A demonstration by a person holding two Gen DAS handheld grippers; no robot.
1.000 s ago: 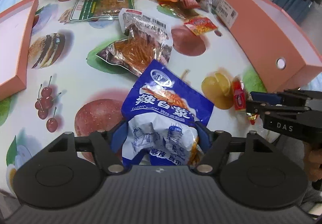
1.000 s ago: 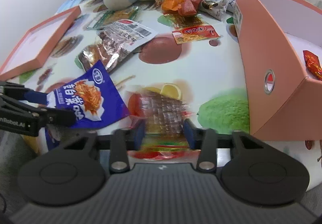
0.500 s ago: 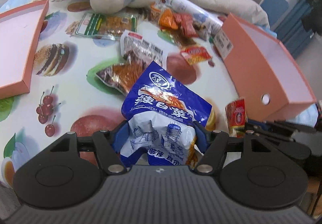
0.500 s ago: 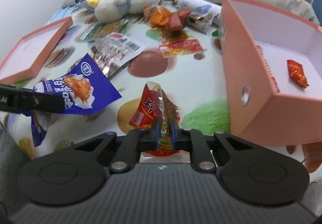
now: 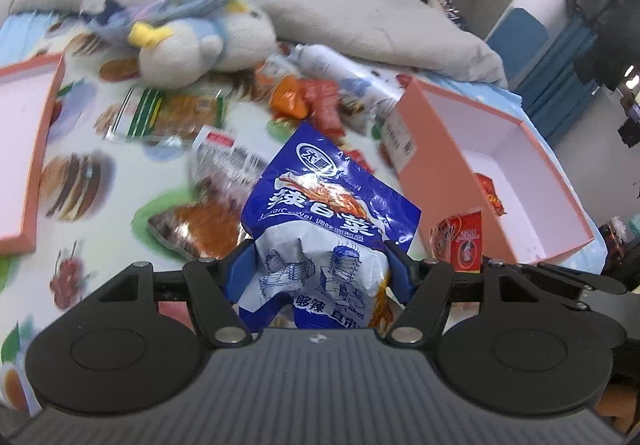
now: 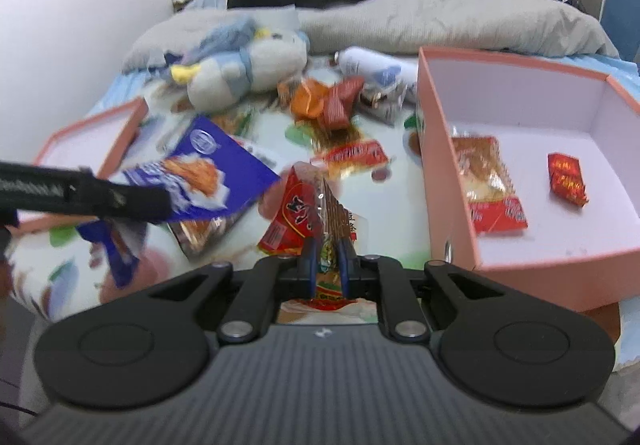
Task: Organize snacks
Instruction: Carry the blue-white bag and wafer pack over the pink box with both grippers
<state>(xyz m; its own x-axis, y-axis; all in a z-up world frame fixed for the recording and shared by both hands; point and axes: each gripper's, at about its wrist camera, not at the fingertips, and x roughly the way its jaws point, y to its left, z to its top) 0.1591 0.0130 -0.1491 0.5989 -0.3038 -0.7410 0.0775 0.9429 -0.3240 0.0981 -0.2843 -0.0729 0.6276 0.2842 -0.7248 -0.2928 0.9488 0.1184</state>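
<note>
Right wrist view shows you partway through: the pink box (image 6: 448, 181) already holds two packets, an orange-and-red packet (image 6: 490, 185) against its left wall and a small red packet (image 6: 567, 177) further right on the floor of the box. Your right hand-held gripper (image 6: 325, 261) is clenched on a red-and-clear packet (image 6: 308, 213), lifted clear of the fruit-print cloth (image 6: 376, 241) and just left of the box. Its jaws have just been closing, with that packet between them. Your left hand-held gripper (image 5: 322, 271) grasps the blue snack bag (image 5: 324, 221) by its crumpled lower half, raised above the cloth and left of the box.

What is left, as I judge it: both held packs have yet to go into the box, and a good deal lies loose on the cloth beyond them — the orange and red wrappers (image 6: 324, 101), a red flat sachet (image 6: 352, 155), the green-edged packet (image 5: 176, 117) and the clear packet with a barcode (image 5: 224, 165). So you are nearer the start than the end. A pink lid (image 5: 36, 149) lies at the left, apart from the box.

On writing: the blue bag carries large white Chinese characters, 辣白菜 as best I can read them, over smaller Latin letters that look like "LaBaiCai Wei", with an oval logo at the top. The other labels are too blurred to read.
</note>
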